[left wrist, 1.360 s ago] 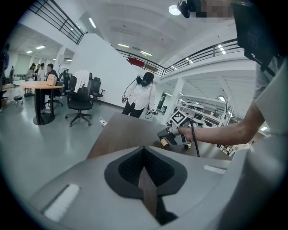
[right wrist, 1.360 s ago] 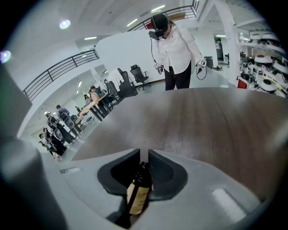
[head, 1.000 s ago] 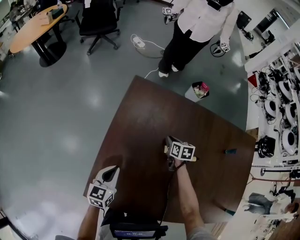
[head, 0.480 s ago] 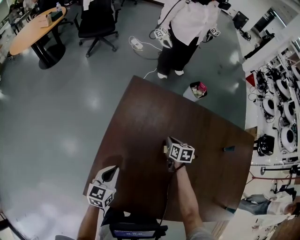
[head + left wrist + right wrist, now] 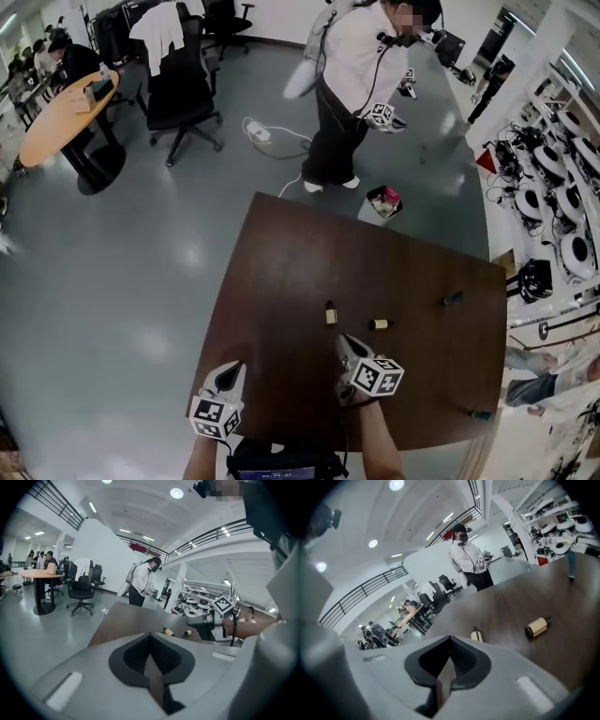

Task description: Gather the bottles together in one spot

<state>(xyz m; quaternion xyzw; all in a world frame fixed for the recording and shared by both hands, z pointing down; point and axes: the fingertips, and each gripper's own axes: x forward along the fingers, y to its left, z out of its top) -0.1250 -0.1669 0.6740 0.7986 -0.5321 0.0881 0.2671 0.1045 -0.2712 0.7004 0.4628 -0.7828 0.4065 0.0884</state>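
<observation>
Two small tan bottles with dark caps rest mid-table on the brown table (image 5: 281, 272). One stands upright (image 5: 330, 313) (image 5: 476, 633) (image 5: 167, 631). The other lies on its side (image 5: 379, 324) (image 5: 536, 626) (image 5: 187, 633) a little to its right. A blue bottle (image 5: 453, 299) (image 5: 571, 566) is near the right edge, and another blue one (image 5: 481, 413) is at the near right corner. My right gripper (image 5: 343, 345) (image 5: 447, 660) is shut and empty, just short of the tan pair. My left gripper (image 5: 231, 368) (image 5: 151, 656) is shut and empty at the table's near left edge.
A person in a white top (image 5: 352, 80) with grippers stands beyond the table's far edge, beside a small waste bin (image 5: 382, 202). An office chair (image 5: 178, 89) and a round wooden table (image 5: 66, 117) are at the far left. Racks of equipment (image 5: 562, 206) line the right side.
My right gripper has drawn back toward the near edge, away from the tan bottle it covered, so both tan bottles now show. The person beyond has stepped left.
</observation>
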